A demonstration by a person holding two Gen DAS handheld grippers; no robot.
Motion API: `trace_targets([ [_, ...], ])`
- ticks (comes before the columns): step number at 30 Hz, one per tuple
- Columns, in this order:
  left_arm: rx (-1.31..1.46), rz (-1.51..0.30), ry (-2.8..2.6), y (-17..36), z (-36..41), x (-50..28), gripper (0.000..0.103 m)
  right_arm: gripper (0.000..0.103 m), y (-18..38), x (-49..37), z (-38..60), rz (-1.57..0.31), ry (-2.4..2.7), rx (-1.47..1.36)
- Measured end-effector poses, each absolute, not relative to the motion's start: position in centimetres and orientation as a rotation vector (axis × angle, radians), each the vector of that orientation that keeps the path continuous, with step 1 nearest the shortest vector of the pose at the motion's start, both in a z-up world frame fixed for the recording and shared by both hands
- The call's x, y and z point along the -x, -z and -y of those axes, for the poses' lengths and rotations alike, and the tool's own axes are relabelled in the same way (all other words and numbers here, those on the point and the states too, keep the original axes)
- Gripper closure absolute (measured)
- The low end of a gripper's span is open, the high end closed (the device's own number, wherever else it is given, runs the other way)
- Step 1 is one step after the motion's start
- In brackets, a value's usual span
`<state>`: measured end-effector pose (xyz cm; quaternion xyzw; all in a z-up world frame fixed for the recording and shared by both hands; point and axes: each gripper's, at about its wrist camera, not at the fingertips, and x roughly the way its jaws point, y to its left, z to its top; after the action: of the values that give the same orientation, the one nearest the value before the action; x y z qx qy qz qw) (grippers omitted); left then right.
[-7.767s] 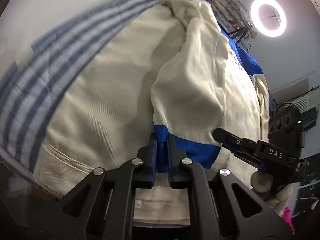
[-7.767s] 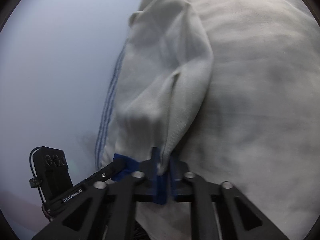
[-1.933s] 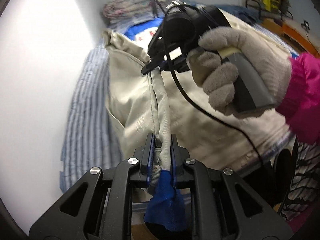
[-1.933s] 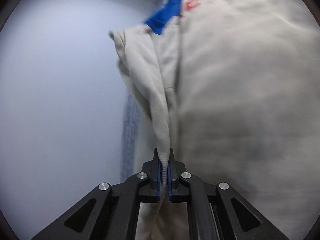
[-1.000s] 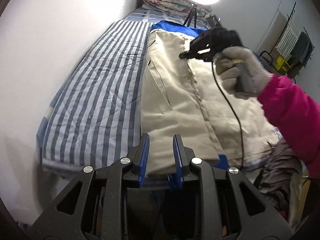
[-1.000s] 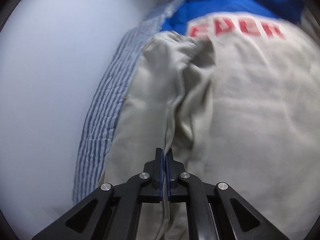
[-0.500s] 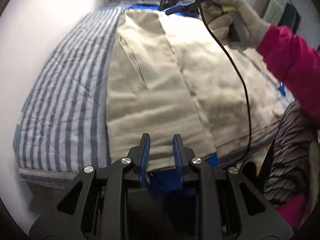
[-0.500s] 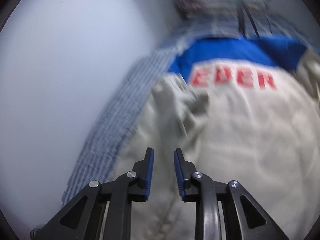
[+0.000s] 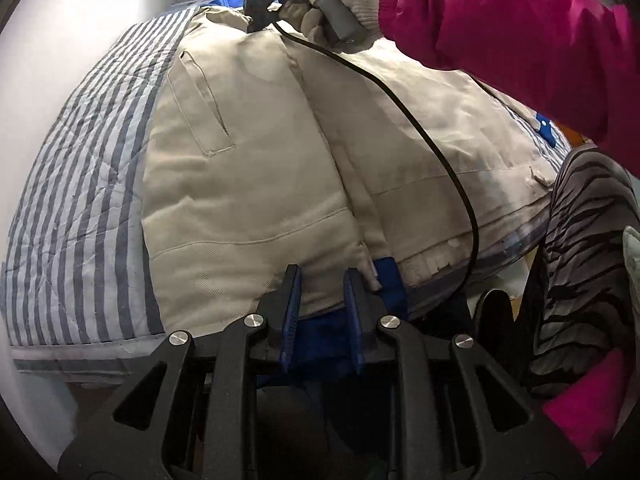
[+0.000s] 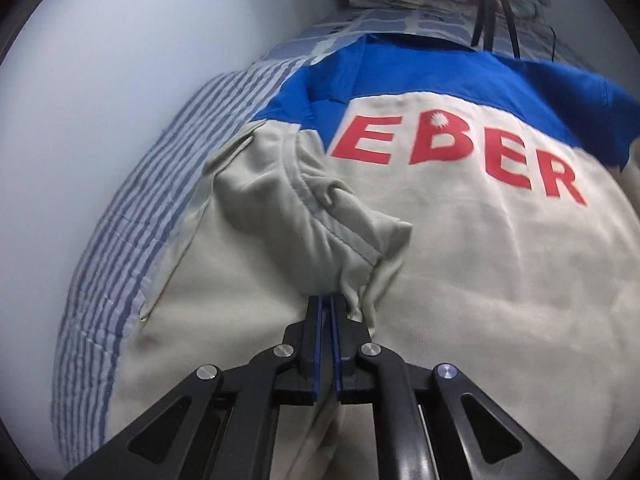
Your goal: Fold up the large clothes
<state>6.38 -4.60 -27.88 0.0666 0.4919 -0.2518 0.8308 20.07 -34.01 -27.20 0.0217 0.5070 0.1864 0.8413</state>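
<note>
**Risk note: jacket half-folded on the bed, right jaws re-gripping the bunched flap**

The beige jacket [image 9: 248, 168] lies spread on the striped bedcover [image 9: 80, 168], blue yoke and red lettering [image 10: 456, 152] at the far end, blue hem band at the near edge. One side is folded over the body, and its top end sits rumpled in a lump [image 10: 304, 220].

Left gripper [image 9: 320, 292]: jaws apart, nothing clamped; they hang over the near hem by the blue band [image 9: 386, 280]. Right gripper [image 10: 326, 312]: jaws have just been closing and stand almost together at the foot of the lump. Cloth looks pinched between the pads, though the contact is partly hidden.

Possible failures, as judged from this state:
- The right pinch looks shallow, on a crumpled edge. A pull could slip off, or take only the top layer and drag the fold crooked.
- With the left jaws free, nothing anchors the hem. Tension from the far end could slide the whole jacket up the bed or open the fold.
- The cable [image 9: 400, 100] from the right gripper trails across the jacket and could snag or ruck the cloth.
- The hem overhangs the bed edge, so weight there may tug the fold loose.
</note>
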Motion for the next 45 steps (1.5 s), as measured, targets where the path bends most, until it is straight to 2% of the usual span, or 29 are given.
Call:
trace_targets([
  [7, -0.111, -0.961, 0.536, 24.5, 4.1, -5.6, 0.083, 0.083, 21.6, -15.7, 37.2, -1.000, -0.454, -0.178],
  [10, -0.086, -0.890, 0.505, 21.7, 2.7, -5.2, 0.083, 0.081, 18.9, -12.4, 40.0, -0.954, -0.467, -0.224],
  [14, -0.064, -0.824, 0.462, 18.9, 0.8, -5.7, 0.083, 0.074, 15.2, -7.0, 44.0, -0.892, -0.422, -0.213],
  [18, -0.034, -0.793, 0.445, 17.7, -0.1, -6.3, 0.083, 0.074, 13.0, -1.6, 48.8, -0.856, -0.365, -0.214],
  [25, -0.052, -0.772, 0.522, 16.9, 3.2, -6.5, 0.083, 0.074, 14.1, 6.0, 59.2, -0.883, -0.169, -0.229],
  [26, -0.059, -0.773, 0.534, 16.9, 3.9, -6.4, 0.080, 0.073, 14.5, 6.6, 60.5, -0.889, -0.146, -0.232],
  [28, -0.062, -0.783, 0.562, 17.0, 5.4, -6.5, 0.071, 0.063, 15.1, 8.0, 64.2, -0.901, -0.091, -0.261],
  [29, -0.060, -0.793, 0.575, 17.1, 6.3, -6.6, 0.065, 0.054, 15.4, 8.5, 66.0, -0.912, -0.065, -0.280],
  [30, -0.053, -0.804, 0.589, 17.2, 7.0, -6.7, 0.064, 0.050, 15.7, 8.8, 67.8, -0.925, -0.049, -0.298],
  [38, -0.072, -0.853, 0.653, 18.0, 11.7, -7.2, 0.063, 0.049, 17.7, 10.4, 79.2, -0.951, 0.090, -0.377],
  [42, -0.077, -0.875, 0.662, 18.2, 13.5, -7.8, 0.063, 0.049, 20.4, 10.7, 82.5, -0.978, 0.141, -0.392],
  [45, -0.080, -0.883, 0.671, 18.1, 14.5, -7.8, 0.063, 0.049, 22.9, 11.1, 85.6, -0.977, 0.174, -0.515],
])
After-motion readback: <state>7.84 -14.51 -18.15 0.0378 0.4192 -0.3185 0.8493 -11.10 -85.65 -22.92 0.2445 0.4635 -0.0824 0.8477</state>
